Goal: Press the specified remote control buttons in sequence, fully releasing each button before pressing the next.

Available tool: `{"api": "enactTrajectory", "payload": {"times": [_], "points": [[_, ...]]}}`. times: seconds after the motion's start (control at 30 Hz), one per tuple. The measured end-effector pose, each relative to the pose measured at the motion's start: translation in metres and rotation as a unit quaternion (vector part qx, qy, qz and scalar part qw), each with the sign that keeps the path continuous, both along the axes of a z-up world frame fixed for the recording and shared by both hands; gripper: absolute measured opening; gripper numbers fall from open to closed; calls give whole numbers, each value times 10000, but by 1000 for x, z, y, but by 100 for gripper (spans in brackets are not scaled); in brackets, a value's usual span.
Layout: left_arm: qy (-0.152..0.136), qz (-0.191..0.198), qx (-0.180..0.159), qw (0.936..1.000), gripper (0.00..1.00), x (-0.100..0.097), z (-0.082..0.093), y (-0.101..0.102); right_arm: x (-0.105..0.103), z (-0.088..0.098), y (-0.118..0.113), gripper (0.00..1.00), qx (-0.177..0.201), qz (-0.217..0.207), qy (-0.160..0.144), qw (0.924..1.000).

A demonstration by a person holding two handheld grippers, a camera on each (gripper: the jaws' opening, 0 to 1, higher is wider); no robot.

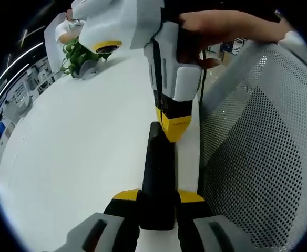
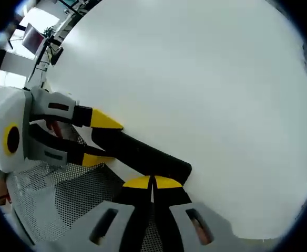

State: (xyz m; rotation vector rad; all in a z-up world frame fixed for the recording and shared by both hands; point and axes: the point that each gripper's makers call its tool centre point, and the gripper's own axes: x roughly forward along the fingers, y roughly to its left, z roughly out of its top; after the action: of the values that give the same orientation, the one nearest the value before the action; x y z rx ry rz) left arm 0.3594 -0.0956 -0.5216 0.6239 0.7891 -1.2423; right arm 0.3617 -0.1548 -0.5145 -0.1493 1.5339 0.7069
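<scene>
While I hold the remote control (image 1: 157, 178) steady between the jaws of the left gripper (image 1: 157, 202), its long black body lies flat on the white table (image 1: 80, 147), near the edge that borders the perforated chair back (image 1: 264, 157). I judge this pinch at the near end serves to keep the remote from sliding or pivoting under a press. The right gripper (image 2: 152, 182) has its yellow-tipped jaws pressed together into a single narrow point, set on the far end of the remote (image 2: 143, 155); a closed tip suits a small button better than a spread one. From the left gripper view, the right gripper (image 1: 172, 126) comes down steeply, held by a hand (image 1: 222, 29), so force goes straight into the remote. I cannot read any button on the black surface, so whether the tip is depressing one or merely resting on it is uncertain. A potted plant (image 1: 80, 55) stands well apart at the far side of the table.
</scene>
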Motion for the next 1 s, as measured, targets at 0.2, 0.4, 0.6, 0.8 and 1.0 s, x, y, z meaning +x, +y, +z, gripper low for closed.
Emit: {"api": "enactTrajectory", "payload": {"times": [0.2,0.4,0.6,0.8,1.0], "points": [[11,-26,-13,10000,25,-1,0,0,-1,-1,1,0,17,14,23,10000],[20,-20,5,10000,25,-1,1,0,-2,0,1,0,10,34,18,10000],[41,8,19,10000,24,-1,1,0,-1,-1,1,0,13,21,-7,10000],[36,2,34,10000,24,-2,2,0,-3,0,1,0,63,20,-30,10000],[9,-30,34,10000,24,-1,2,0,2,1,-2,0,88,-188,65,9998]]}}
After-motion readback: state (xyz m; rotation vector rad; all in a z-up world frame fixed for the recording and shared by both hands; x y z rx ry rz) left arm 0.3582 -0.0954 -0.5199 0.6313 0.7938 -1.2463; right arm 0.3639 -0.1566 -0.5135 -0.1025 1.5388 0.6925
